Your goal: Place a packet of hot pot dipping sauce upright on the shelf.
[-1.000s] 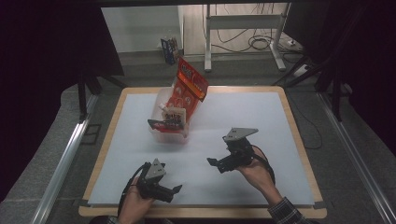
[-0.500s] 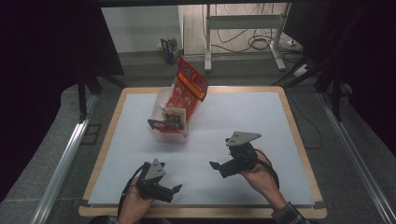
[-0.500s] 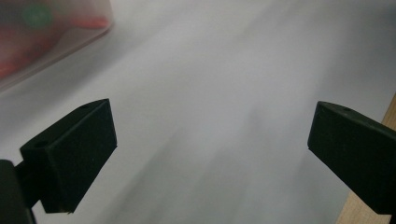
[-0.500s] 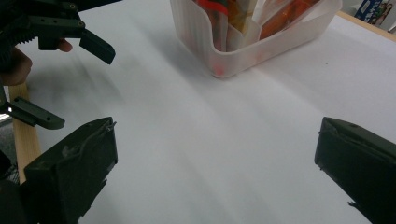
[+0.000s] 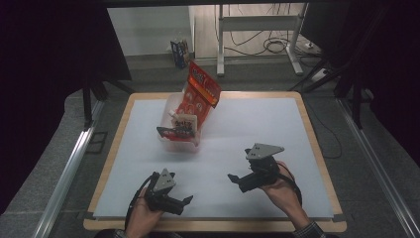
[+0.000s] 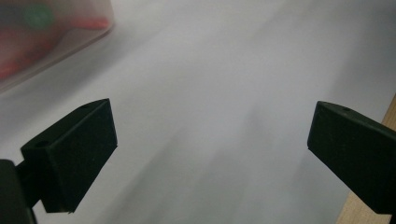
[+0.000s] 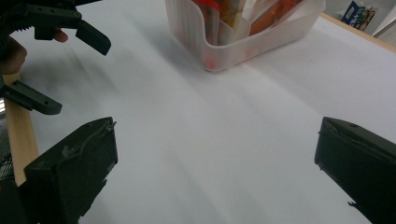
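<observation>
Sitting toward the far left of the white table (image 5: pixel 257 129): a clear plastic bin (image 5: pixel 171 141) packed with upright snack packets, a tall red packet (image 5: pixel 200 91) leaning out over its far rim. Resting near the front edge, well apart from that bin: left gripper (image 5: pixel 181 204) with jaws spread wide and pinching nothing, right gripper (image 5: pixel 236 181) likewise spread wide and pinching nothing. Judging the step as an approach toward the bin, so advancing level and low across bare tabletop, keeping jaws wide until a packet top is standing between them, then closing on a flat face rather than a crinkled corner. Leaving plenty of open white surface between grippers and bin, and more on the right. Watching the wooden border (image 6: pixel 390 112) showing just beside the left gripper's jaw, and the bin's thin near wall (image 7: pixel 238 46), likely sliding if nudged.
</observation>
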A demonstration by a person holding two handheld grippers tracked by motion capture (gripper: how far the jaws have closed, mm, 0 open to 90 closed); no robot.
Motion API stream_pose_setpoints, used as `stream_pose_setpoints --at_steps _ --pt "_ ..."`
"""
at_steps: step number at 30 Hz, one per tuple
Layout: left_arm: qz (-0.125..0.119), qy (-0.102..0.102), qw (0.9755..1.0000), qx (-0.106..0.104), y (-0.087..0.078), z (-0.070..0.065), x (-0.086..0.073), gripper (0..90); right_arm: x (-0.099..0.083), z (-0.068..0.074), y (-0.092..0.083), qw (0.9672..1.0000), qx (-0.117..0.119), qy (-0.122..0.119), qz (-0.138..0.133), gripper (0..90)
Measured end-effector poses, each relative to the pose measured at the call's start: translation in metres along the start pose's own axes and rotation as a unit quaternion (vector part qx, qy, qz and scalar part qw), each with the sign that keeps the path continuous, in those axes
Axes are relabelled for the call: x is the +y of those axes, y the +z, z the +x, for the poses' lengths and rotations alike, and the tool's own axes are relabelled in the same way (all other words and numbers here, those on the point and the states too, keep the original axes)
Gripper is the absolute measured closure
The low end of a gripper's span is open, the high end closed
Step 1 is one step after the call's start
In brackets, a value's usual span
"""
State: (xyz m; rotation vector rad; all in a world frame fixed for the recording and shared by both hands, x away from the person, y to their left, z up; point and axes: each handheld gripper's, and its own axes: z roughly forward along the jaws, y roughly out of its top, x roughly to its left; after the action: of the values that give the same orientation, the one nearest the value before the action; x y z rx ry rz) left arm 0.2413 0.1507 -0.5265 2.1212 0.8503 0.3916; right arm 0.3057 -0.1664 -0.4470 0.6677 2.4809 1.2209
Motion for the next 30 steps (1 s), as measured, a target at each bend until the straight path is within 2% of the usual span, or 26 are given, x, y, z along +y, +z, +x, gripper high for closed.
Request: stream_pose_setpoints --at_steps 17,30 --pt "0.002 -0.001 1.0000 0.000 0.001 0.000 0.000 1.5 -0.022 -0.003 -0.012 0.9998 -0.012 0.015 0.000 0.0" --pt "0.007 0.002 1.0000 -0.001 0.001 -0.001 0.000 1.5 -0.041 -0.006 -0.023 0.9989 -0.022 0.041 0.005 0.0"
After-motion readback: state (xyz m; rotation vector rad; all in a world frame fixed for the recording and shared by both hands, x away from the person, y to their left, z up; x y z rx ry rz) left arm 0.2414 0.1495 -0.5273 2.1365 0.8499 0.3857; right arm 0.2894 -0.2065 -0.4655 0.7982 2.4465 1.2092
